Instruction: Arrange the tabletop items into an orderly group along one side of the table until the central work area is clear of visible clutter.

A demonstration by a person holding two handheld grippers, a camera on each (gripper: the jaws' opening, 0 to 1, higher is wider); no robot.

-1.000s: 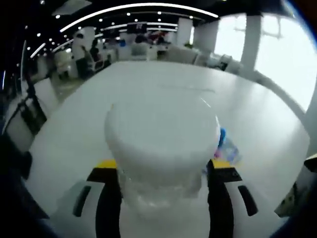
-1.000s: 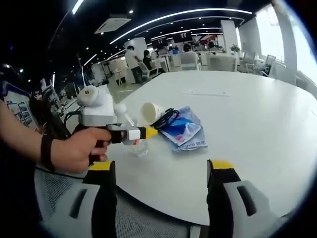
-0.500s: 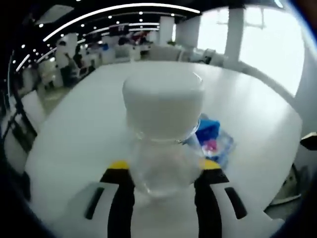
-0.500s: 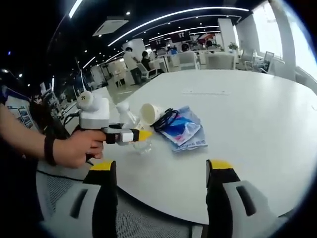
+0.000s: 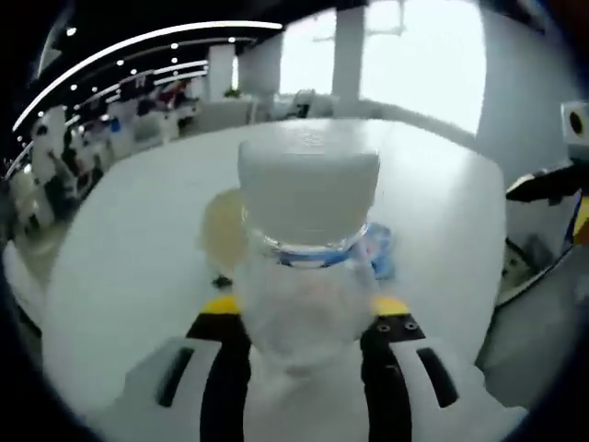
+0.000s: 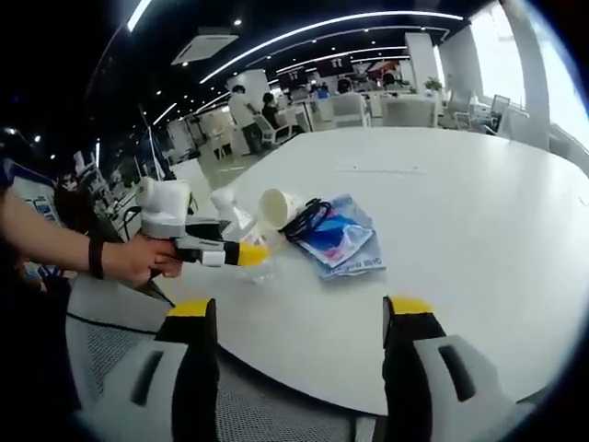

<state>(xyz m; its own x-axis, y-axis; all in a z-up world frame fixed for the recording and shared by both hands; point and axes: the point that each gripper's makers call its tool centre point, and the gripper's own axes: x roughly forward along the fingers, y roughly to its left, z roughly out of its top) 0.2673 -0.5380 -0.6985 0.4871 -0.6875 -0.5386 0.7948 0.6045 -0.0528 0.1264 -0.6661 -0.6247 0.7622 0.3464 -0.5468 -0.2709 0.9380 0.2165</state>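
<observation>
Gripping: left gripper [image 5: 299,318], jaws pinching a clear plastic bottle [image 5: 306,276] with a white cap, near the desk [image 6: 479,239] edge.
Right gripper [image 6: 299,318]: jaws spread, holding nothing.
Beside the bottle: paper cup [image 6: 279,208], black cable [image 6: 308,219], blue packet [image 6: 342,241].

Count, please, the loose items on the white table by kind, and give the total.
Clear plastic bottle with white cap: 1, held between the left gripper's jaws
Paper cup: 1, lying on its side
Black cable: 1
Blue plastic packet: 1, under the cable
Total: 4
</observation>
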